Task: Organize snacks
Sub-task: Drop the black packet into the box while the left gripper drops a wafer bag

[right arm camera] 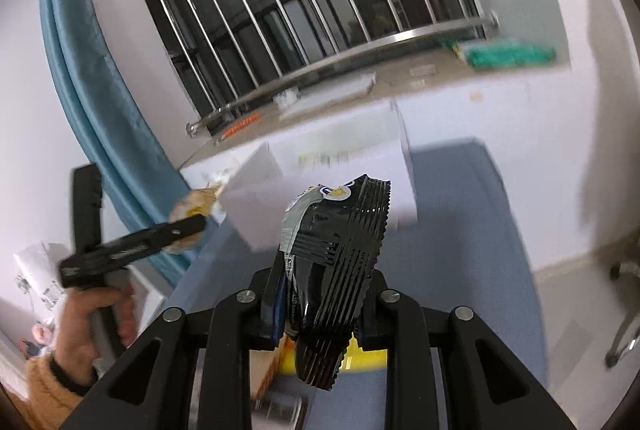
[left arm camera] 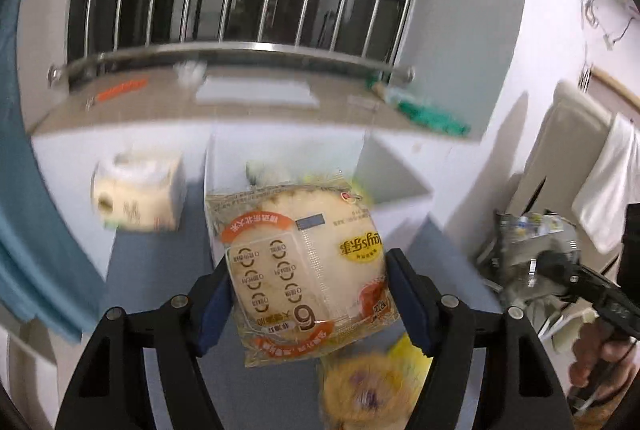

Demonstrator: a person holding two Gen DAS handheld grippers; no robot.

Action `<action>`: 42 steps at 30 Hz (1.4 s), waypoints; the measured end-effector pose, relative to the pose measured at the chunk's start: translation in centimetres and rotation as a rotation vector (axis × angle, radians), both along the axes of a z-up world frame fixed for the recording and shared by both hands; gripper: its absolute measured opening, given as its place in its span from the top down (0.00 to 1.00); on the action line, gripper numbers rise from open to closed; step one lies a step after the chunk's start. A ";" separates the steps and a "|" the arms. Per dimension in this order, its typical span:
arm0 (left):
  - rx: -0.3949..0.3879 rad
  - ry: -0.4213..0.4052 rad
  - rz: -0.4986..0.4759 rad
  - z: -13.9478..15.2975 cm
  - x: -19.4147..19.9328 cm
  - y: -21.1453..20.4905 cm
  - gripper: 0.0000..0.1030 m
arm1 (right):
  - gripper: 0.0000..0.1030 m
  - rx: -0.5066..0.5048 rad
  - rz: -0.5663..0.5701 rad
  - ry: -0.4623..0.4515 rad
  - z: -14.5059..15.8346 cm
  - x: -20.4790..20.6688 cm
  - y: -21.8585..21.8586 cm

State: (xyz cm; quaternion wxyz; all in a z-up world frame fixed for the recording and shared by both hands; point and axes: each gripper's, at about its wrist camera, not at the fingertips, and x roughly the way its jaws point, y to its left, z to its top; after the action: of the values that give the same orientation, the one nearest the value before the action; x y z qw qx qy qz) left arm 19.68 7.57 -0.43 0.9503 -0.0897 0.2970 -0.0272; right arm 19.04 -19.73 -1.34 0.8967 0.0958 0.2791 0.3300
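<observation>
Bread in a clear printed wrapper (left arm camera: 306, 270) is clamped between the blue pads of the left gripper (left arm camera: 310, 304), held up above the blue table top (left arm camera: 160, 270). Behind it a white box (left arm camera: 384, 166) stands open, with blurred packets inside. A tissue box (left arm camera: 138, 196) is seen to the left, and a round yellow snack (left arm camera: 362, 392) lies blurred below the wrapper. At the right edge the right gripper (left arm camera: 560, 272) is seen carrying a crumpled packet.

From the right wrist, a black ridged snack bag (right arm camera: 334, 270) is pinched tightly in the nearly closed jaws of the right gripper (right arm camera: 320, 314), its top standing upright before the white box. To the left, the left gripper (right arm camera: 192, 226) is gripped by a hand (right arm camera: 86, 318), the bread at its tip beside the box.
</observation>
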 end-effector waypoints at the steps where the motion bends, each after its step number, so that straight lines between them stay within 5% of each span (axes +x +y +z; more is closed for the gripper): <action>1: 0.013 -0.013 -0.005 1.0 1.3 0.2 0.26 | 0.74 -0.006 0.006 -0.017 0.9 1.1 0.6; 7: 0.043 0.001 -0.009 3.3 8.6 2.0 0.26 | 0.74 -0.070 -0.028 -0.033 4.3 9.8 4.5; 14: 0.073 0.066 0.040 1.3 14.6 4.5 0.20 | 0.71 -0.209 -0.073 0.028 3.5 19.7 8.7; 15: 0.085 0.086 0.049 0.7 15.0 4.6 0.04 | 0.63 -0.222 -0.076 0.039 3.4 20.6 9.1; 16: 0.104 0.114 0.057 0.2 15.5 4.8 0.00 | 0.49 -0.237 -0.083 0.049 3.2 21.3 9.4; 17: 0.113 0.123 0.057 -0.1 15.4 4.9 0.00 | 0.09 -0.251 -0.094 0.053 3.2 21.8 9.7; 18: 0.123 0.131 0.052 -0.5 15.3 4.9 0.00 | 0.00 -0.249 -0.116 0.032 3.3 21.9 9.8; 29: 0.138 0.073 0.028 0.0 11.0 4.4 0.00 | 0.00 -0.245 -0.088 -0.041 4.4 17.8 8.6; 36: 0.138 -0.051 -0.033 2.5 3.2 1.6 0.00 | 0.00 -0.167 -0.015 -0.095 4.9 10.8 6.1; 42: 0.099 -0.104 -0.078 0.1 -5.6 -1.5 0.00 | 0.00 -0.133 0.042 -0.103 2.2 2.1 2.9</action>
State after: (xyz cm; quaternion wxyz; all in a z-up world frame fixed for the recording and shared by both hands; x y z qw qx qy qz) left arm 14.11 6.07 -0.28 0.9659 -0.0294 0.2515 -0.0542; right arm 21.15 -16.82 0.89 0.9072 0.0130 0.2557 0.3339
